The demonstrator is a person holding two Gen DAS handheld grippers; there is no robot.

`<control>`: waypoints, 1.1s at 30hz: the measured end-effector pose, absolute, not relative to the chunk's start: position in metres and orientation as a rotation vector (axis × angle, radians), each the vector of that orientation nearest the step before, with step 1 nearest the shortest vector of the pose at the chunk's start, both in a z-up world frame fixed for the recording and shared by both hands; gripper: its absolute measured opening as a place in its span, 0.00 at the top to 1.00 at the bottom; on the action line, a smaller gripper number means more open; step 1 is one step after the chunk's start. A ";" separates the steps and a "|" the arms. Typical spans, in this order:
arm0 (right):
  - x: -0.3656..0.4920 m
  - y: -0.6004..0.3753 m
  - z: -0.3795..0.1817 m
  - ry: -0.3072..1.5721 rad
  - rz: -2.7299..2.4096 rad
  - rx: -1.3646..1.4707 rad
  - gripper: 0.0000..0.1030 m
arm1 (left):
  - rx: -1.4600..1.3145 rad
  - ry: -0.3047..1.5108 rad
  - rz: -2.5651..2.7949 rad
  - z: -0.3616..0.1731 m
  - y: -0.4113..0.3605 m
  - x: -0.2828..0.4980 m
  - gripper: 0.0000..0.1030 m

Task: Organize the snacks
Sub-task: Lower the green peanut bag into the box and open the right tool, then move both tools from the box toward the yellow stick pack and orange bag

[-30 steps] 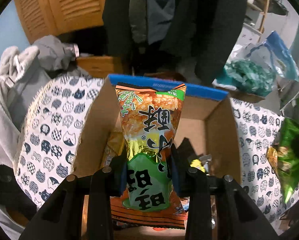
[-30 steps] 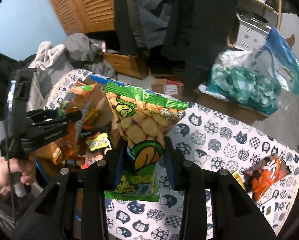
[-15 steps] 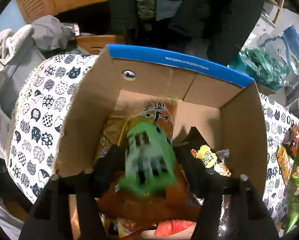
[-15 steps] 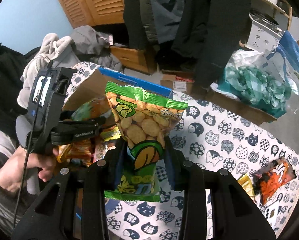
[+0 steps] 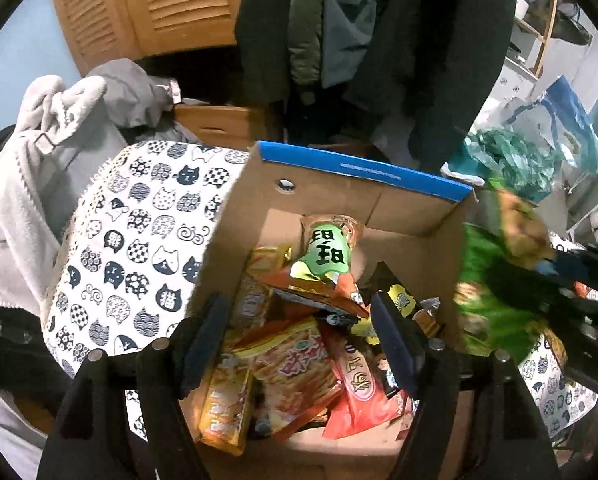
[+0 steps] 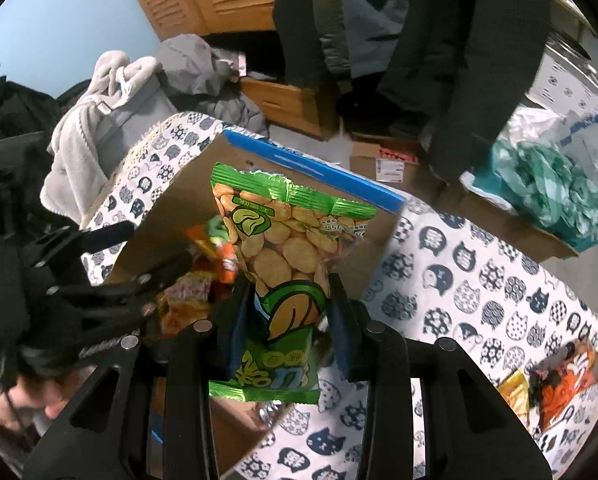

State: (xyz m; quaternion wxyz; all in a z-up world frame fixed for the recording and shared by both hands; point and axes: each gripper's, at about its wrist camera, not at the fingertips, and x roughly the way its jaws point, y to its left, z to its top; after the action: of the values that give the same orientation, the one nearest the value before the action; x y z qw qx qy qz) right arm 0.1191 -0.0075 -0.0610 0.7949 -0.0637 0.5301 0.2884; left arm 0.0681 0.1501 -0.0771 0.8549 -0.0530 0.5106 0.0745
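Two grippers work over one cardboard box [image 5: 331,200] with a blue top edge, which stands on a cat-print tablecloth [image 6: 479,288]. The right gripper [image 6: 287,320] is clamped on a green bag of round crackers [image 6: 283,256], pinched low on its body and held upright above the box mouth. That bag looks light, air-puffed and crinkly, its film slick and its contents brittle, so a hold near the flat sealed end seems safer than a squeeze across the middle. The left gripper [image 5: 299,336] hangs over the box with its jaws opening and nothing between them. Below it an orange-and-green rice-cracker packet [image 5: 327,264] lies on a heap of orange, red and yellow snack packets. On the cloth, well apart from the box, lies an orange snack bag [image 6: 567,380], possibly beside a small yellow one; the view there is poor.
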 end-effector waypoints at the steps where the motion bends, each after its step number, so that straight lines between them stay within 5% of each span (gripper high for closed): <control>1: 0.121 -0.002 -0.063 1.142 0.621 -0.145 0.66 | -0.117 1.071 0.160 -0.076 0.153 0.066 0.27; 17: 0.144 0.036 -0.111 1.251 0.588 -0.227 0.65 | -0.138 1.104 0.185 -0.089 0.171 0.054 0.27; 21: 0.145 0.031 -0.106 1.233 0.591 -0.200 0.49 | -0.135 1.105 0.182 -0.088 0.167 0.058 0.27; 33: 0.126 -0.012 -0.057 1.091 0.580 -0.152 0.36 | -0.147 1.082 0.124 -0.074 0.138 0.061 0.27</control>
State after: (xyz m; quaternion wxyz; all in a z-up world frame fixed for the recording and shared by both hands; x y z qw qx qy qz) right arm 0.1261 -0.0124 -0.0570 0.8124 -0.0713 0.5110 0.2716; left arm 0.0611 0.1383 -0.0738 0.8528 -0.0701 0.5141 0.0591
